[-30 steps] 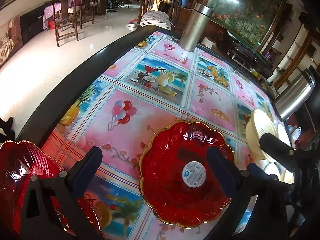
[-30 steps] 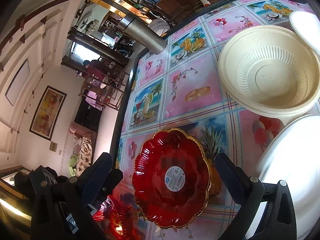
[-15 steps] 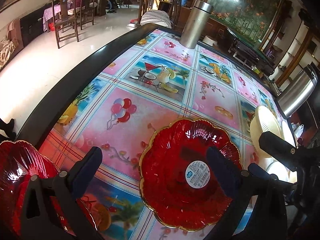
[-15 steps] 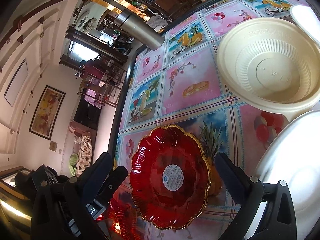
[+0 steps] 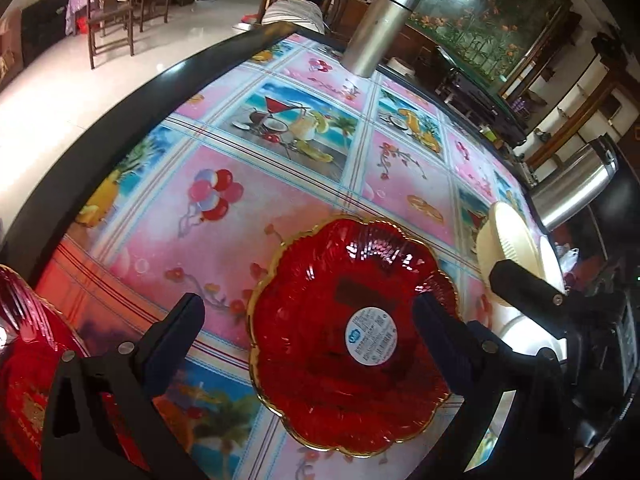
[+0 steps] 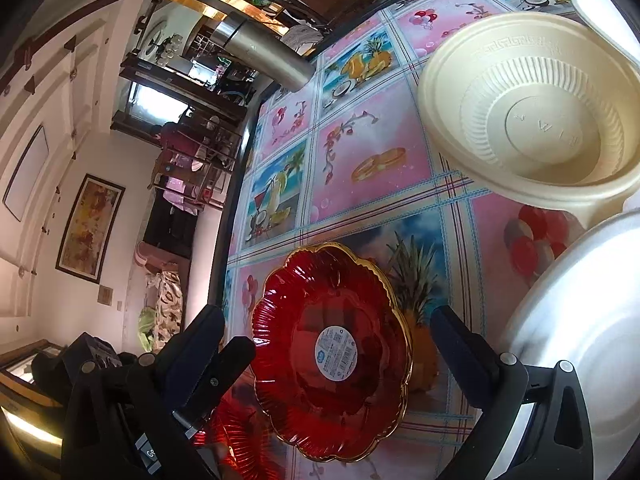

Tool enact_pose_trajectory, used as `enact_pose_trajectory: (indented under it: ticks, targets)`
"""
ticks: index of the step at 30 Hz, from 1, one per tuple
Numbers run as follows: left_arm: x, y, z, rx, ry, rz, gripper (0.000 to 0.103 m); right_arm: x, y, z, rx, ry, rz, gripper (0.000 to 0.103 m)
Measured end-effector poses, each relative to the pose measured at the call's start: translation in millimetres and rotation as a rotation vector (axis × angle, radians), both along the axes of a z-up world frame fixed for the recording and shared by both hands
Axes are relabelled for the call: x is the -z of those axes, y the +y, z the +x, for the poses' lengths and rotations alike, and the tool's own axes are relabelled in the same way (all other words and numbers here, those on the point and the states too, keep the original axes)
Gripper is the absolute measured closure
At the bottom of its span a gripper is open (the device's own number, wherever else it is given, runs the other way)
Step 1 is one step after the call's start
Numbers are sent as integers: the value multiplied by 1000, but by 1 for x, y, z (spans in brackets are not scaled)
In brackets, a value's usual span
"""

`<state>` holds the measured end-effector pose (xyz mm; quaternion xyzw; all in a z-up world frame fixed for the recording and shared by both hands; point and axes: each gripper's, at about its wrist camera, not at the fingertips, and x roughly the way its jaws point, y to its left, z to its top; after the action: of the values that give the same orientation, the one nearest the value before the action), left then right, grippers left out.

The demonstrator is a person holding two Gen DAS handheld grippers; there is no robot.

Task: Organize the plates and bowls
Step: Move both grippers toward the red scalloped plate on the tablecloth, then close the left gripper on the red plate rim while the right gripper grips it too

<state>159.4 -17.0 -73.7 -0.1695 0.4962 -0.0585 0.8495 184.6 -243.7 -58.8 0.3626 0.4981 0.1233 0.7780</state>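
A red scalloped plate (image 5: 352,332) with a gold rim and a round white sticker lies flat on the table. My left gripper (image 5: 308,320) stands open, its fingers on either side of the plate's near half. From the opposite side my right gripper (image 6: 332,336) is open too and straddles the same red plate (image 6: 332,352). A second red plate (image 5: 24,340) lies at the lower left, partly hidden behind the left finger. A cream ribbed bowl (image 6: 532,112) sits beyond, next to a white plate (image 6: 580,320).
The table (image 5: 280,184) has a pink and blue picture cloth and a black edge (image 5: 120,92). A steel flask (image 5: 380,28) stands at the far side, and a second steel flask (image 5: 576,196) at the right. Chairs and furniture stand on the floor beyond.
Both grippers have crept forward and the red plate looms a little larger between their fingers. The left gripper's finger reaches further into the right wrist view. The plate stays on the table.
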Motion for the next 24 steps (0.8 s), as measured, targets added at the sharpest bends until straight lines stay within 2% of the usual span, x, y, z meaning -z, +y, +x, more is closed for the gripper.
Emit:
enact_pose_trajectory:
  ticks: [7, 10, 15, 21, 24]
  targets:
    - [-1, 4, 3, 41, 22, -126, 0, 4, -1, 0, 5, 26, -5, 1]
    - [-11, 10, -2, 58, -5, -201, 0, 5, -2, -1, 7, 33, 4, 1]
    - [-30, 14, -10, 85, -64, -237, 0, 2, -2, -1, 2, 17, 5, 1]
    - [-19, 9, -2, 139, 10, -291, 0, 4, -1, 0, -4, 25, 12, 1]
    - [-17, 9, -3, 134, 17, -283, 0, 4, -2, 0, -1, 21, 12, 1]
